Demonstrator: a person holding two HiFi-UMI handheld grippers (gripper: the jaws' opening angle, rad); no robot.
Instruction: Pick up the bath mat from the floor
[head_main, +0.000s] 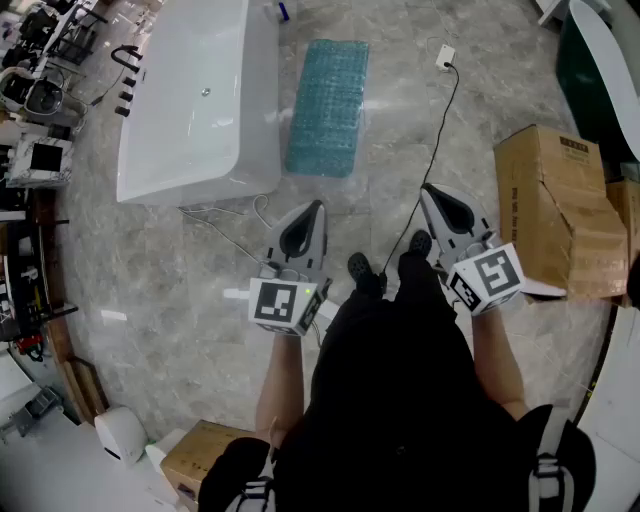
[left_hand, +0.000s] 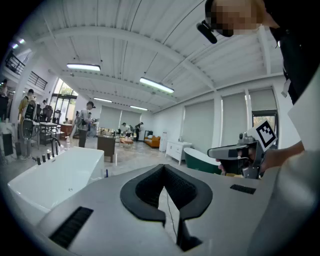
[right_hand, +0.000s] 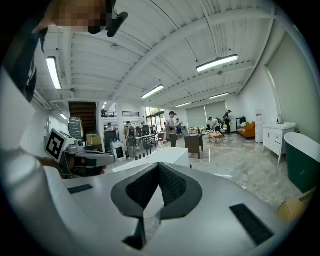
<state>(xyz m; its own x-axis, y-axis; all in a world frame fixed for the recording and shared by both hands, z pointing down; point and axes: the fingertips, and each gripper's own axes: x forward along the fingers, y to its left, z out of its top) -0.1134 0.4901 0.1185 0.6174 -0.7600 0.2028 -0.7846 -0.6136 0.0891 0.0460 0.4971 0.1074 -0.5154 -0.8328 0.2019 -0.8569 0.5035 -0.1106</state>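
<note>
The teal, bubbly bath mat (head_main: 327, 107) lies flat on the grey marble floor beside the white bathtub (head_main: 195, 100), ahead of me. Both grippers are held up at waist height, well short of the mat and pointing forward. My left gripper (head_main: 313, 207) is shut with nothing between its jaws; in its own view its tips (left_hand: 162, 167) meet over open room. My right gripper (head_main: 430, 190) is likewise shut and empty, its tips (right_hand: 159, 165) touching. Each gripper shows in the other's view: the right gripper (left_hand: 211, 152), the left gripper (right_hand: 107, 159).
A black cable (head_main: 435, 150) runs across the floor from a white plug block (head_main: 446, 56) toward my feet (head_main: 362, 268). A large cardboard box (head_main: 555, 210) stands at the right, another box (head_main: 205, 455) at the lower left. Faucet fixtures (head_main: 128, 85) line the tub's left side.
</note>
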